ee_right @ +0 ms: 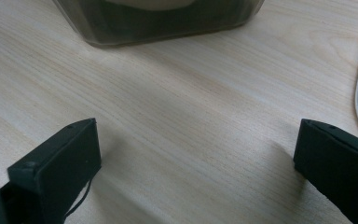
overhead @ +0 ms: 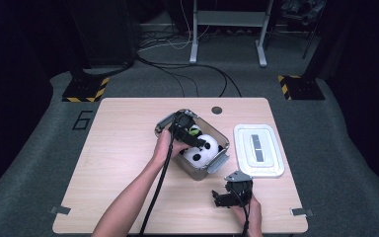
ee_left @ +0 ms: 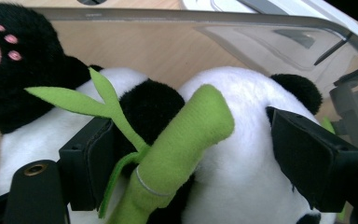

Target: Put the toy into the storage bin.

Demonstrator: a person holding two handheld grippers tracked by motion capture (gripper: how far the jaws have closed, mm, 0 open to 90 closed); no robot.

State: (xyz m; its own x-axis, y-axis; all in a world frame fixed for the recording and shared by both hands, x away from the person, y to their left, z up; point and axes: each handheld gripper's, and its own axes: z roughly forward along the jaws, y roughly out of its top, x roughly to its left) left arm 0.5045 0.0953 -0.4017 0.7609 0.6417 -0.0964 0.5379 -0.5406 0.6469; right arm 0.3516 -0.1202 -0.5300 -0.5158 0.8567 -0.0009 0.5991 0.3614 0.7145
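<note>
**Panda in the box**

The left tool (ee_left: 186,154) is inside the clear box (overhead: 163,123), jaws apart on either side of the toy panda (overhead: 201,149) and its green bamboo stick (ee_left: 177,154). The right tool (ee_right: 196,172), wide open, holds nothing, near the box on the tabletop (overhead: 123,143). The white lid (overhead: 258,149) lies beside the box.

Both forearms come in bare, with no sleeve on either. The left gripper (overhead: 189,134) is a black, blocky body, and a thick black cable trails from it. The right gripper (overhead: 225,199) is black as well, carries a grey three-cornered plate (overhead: 237,176) on top and has a thinner black cable. In the left gripper view the jaws are matte black slabs with flat rectangular pads (ee_left: 314,158), and a brass-coloured ringed hole (ee_left: 35,169) sits in the black mount. In the right gripper view the jaws are the same black blocks with squared edges.
</note>
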